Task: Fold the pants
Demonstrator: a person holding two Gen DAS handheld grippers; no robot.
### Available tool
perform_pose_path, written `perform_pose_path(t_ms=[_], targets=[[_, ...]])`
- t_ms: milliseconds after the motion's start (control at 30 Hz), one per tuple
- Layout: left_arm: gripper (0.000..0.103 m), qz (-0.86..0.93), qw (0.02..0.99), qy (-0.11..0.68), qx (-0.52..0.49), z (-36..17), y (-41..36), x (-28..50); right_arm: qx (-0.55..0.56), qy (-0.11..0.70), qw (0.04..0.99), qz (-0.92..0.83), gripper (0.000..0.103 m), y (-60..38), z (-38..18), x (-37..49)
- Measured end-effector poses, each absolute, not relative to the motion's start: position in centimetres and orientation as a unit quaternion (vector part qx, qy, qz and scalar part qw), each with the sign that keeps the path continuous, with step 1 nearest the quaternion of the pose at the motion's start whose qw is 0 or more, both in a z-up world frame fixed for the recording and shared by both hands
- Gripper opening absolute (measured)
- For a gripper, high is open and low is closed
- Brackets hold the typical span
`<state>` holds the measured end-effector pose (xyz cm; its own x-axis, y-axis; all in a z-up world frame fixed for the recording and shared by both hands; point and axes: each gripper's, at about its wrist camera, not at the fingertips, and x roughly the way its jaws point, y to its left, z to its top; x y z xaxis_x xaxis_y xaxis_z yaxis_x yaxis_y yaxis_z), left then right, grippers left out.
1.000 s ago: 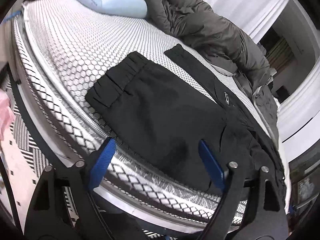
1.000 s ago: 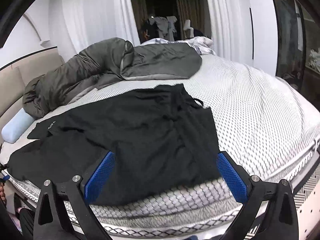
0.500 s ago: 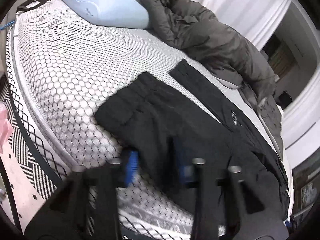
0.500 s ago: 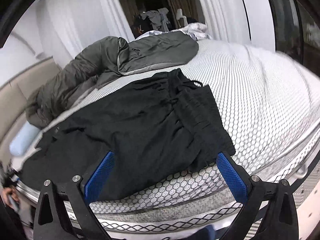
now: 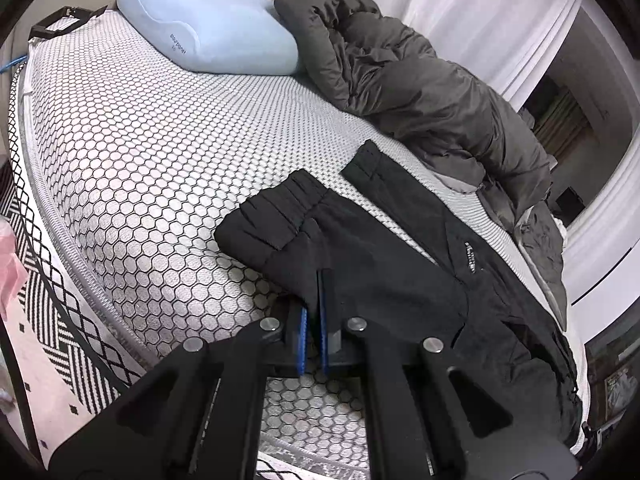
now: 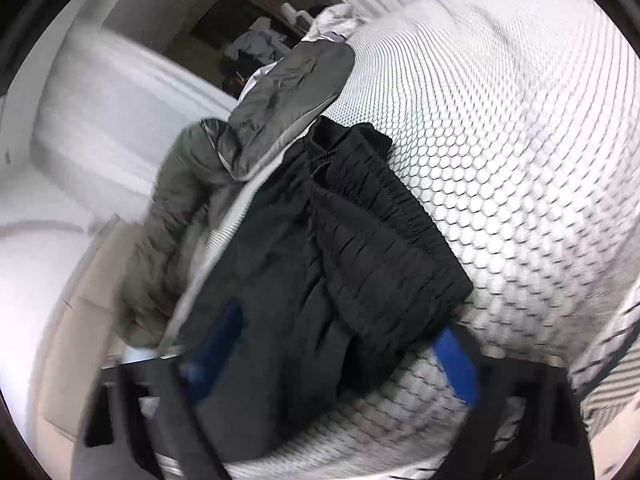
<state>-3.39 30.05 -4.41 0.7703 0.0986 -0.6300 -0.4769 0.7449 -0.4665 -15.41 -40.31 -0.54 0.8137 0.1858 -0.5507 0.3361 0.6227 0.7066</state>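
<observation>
Black pants lie spread on the white honeycomb-patterned mattress. Their two leg cuffs point toward the pillow. My left gripper is shut on the near edge of the closer pant leg, its blue pads pinching the cloth. In the blurred, tilted right wrist view the elastic waistband of the pants lies in front of my right gripper. Its blue fingers stand wide apart, open, on either side of the waist end.
A light blue pillow lies at the head of the bed. A grey-green duvet is bunched along the far side, also in the right wrist view. The mattress edge drops to a black-and-white patterned floor. White curtains hang behind.
My left gripper has closed from wide open onto the edge of the near pant leg. My right gripper has moved in toward the waistband and tilted, staying open.
</observation>
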Motion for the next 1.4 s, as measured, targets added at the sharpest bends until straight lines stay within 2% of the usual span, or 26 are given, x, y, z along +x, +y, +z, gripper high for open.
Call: perform_pose_path(t_ms=[33,100,233,333,367,400,433,467,500,533,567,600,633,700,733,800,900,967,1067,1100,1133,1167,1267,1400], targets=[[0.002,0.163,0.883,0.301,-0.32,-4.6,30.1,-3.3,0.455,0.305,0.836,-0.041,0.028,-40.7,-0.9,-15.1],[0.002,0.163,0.882,0.301,-0.323,-4.7,30.0,-3.7,0.456,0.313,0.83,-0.066,0.017,-41.1,-0.6,-15.2],[0.002,0.16,0.884,0.306,-0.314,-5.0,29.3,-5.3,0.368,0.309,0.872,-0.092,0.016,-39.9,2.1,-17.6],[0.003,0.156,0.876,0.333,-0.313,-6.6,29.2,-4.7,0.358,0.34,0.862,-0.113,0.016,-40.8,0.3,-17.9],[0.003,0.158,0.876,0.338,-0.306,-6.5,29.0,-4.6,0.359,0.35,0.857,-0.116,0.019,-40.7,-0.3,-17.7],[0.003,0.158,0.88,0.339,-0.295,-6.0,28.7,-4.5,0.359,0.349,0.858,-0.116,0.026,-40.7,-0.3,-17.8],[0.008,0.162,0.884,0.337,-0.282,-5.4,28.4,-4.8,0.355,0.345,0.861,-0.115,0.034,-40.6,0.1,-18.0],[0.011,0.165,0.888,0.335,-0.27,-4.8,28.1,-5.1,0.344,0.333,0.869,-0.124,0.055,-40.5,1.0,-18.6],[0.023,0.166,0.892,0.332,-0.258,-4.0,27.7,-5.4,0.335,0.318,0.876,-0.141,0.066,-40.7,1.6,-19.3],[0.045,0.172,0.897,0.326,-0.245,-3.2,27.4,-5.8,0.324,0.298,0.883,-0.162,0.07,-40.6,2.4,-20.0],[0.059,0.178,0.9,0.318,-0.237,-2.4,27.2,-6.2,0.312,0.282,0.889,-0.18,0.075,-40.6,3.2,-20.6],[0.083,0.186,0.905,0.305,-0.23,-1.5,26.9,-6.4,0.299,0.272,0.895,-0.188,0.08,-40.5,3.9,-21.0],[0.088,0.188,0.911,0.289,-0.226,-0.5,26.4,-6.3,0.293,0.268,0.899,-0.184,0.082,-40.4,4.4,-21.1],[0.09,0.169,0.918,0.275,-0.229,0.8,25.6,-5.7,0.295,0.262,0.906,-0.155,0.091,-39.9,5.2,-20.6],[0.097,0.149,0.922,0.27,-0.235,1.4,25.0,-4.5,0.293,0.262,0.908,-0.143,0.092,-39.6,5.4,-20.2],[0.1,0.124,0.922,0.271,-0.249,1.9,24.4,-1.6,0.28,0.268,0.913,-0.129,0.093,-38.9,5.6,-19.4],[0.1,0.066,0.904,0.315,-0.281,0.9,23.0,5.8,0.259,0.279,0.919,-0.104,0.093,-37.3,5.8,-17.6],[0.09,0.055,0.881,0.357,-0.306,-0.7,22.6,10.4,0.251,0.282,0.921,-0.089,0.093,-36.5,5.8,-17.2],[0.06,0.06,0.827,0.424,-0.365,-4.6,22.8,16.9,0.241,0.285,0.924,-0.088,0.093,-36.2,5.6,-16.5],[0.042,0.063,0.814,0.435,-0.381,-5.6,23.0,18.4,0.238,0.287,0.924,-0.086,0.093,-36.2,5.6,-16.4],[0.015,0.073,0.811,0.437,-0.382,-6.2,23.2,19.6,0.236,0.289,0.924,-0.087,0.093,-36.1,5.7,-16.2],[0.002,0.084,0.813,0.439,-0.374,-6.5,23.3,20.3,0.232,0.289,0.924,-0.091,0.093,-36.2,5.8,-16.3],[0.0,0.09,0.831,0.404,-0.372,-5.0,24.6,20.5,0.225,0.286,0.926,-0.104,0.093,-37.0,6.0,-17.1],[0.009,0.147,0.834,0.431,-0.311,-4.2,25.8,20.6,0.231,0.287,0.921,-0.128,0.093,-38.9,5.3,-18.7]])
